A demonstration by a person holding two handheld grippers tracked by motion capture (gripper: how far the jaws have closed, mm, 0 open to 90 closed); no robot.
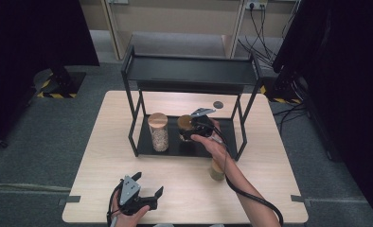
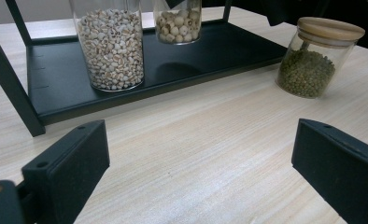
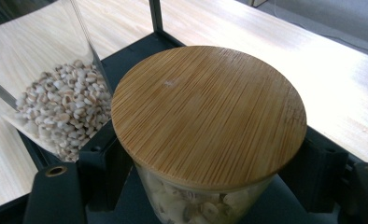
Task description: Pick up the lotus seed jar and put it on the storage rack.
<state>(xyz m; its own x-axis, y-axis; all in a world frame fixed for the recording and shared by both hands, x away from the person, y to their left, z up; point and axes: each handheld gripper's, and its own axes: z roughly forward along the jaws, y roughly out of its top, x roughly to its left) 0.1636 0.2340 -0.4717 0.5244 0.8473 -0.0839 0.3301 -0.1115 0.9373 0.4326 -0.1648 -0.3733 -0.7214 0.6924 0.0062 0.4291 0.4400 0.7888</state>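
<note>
Gripping a bamboo-lidded glass jar of pale round seeds [image 3: 205,121] over the rack's lower shelf.

The right gripper [image 1: 196,128] has its jaws closed on the jar's glass wall just under the lid, one jaw on each side, and holds it upright above the black lower shelf [image 2: 182,65] of the two-tier metal rack [image 1: 189,71]. Just beside it on that shelf stands a taller jar of small white grains [image 2: 111,44], close but apart. A third jar, of green beans [image 2: 313,58], stands on the wooden table [image 1: 265,189] in front of the rack, near the right forearm. The left gripper [image 1: 144,189] rests low at the table's near edge, well apart from the jars, its jaws spread wide with only bare tabletop between them.
</note>
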